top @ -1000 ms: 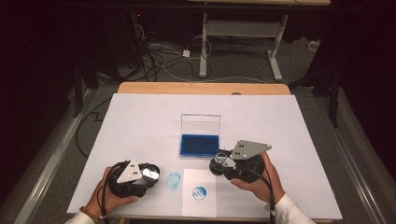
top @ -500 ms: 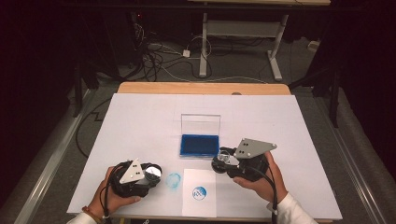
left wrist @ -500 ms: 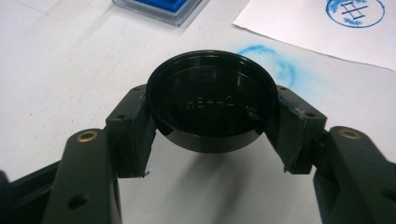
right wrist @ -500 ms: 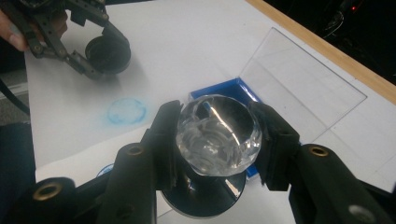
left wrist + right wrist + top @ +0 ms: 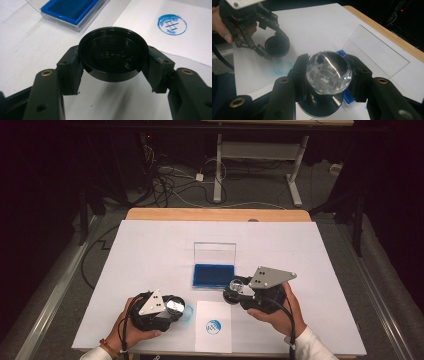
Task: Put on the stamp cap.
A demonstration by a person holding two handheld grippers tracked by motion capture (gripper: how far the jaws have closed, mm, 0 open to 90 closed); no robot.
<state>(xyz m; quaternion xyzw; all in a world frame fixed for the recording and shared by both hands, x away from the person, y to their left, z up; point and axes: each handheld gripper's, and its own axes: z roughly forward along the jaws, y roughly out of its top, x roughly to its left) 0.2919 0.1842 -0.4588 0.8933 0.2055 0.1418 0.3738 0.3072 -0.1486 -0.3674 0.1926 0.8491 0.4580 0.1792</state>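
The big white desk (image 5: 150, 250) fills the high view. Near its middle sits a blue ink pad (image 5: 213, 275) in a clear box with the lid standing up. At 6 o'clock from the pad lies a white paper (image 5: 214, 326) with a round blue stamp mark (image 5: 213, 325) on it.

The right tool (image 5: 234, 290) is at 4 o'clock from the pad, just beside it. It grips a stamp (image 5: 327, 75) with a clear knob and a black round base.

The left tool (image 5: 176, 306) is at 8 o'clock from the pad. It squeezes a round black cap (image 5: 113, 56) between its two sides, above the desk.
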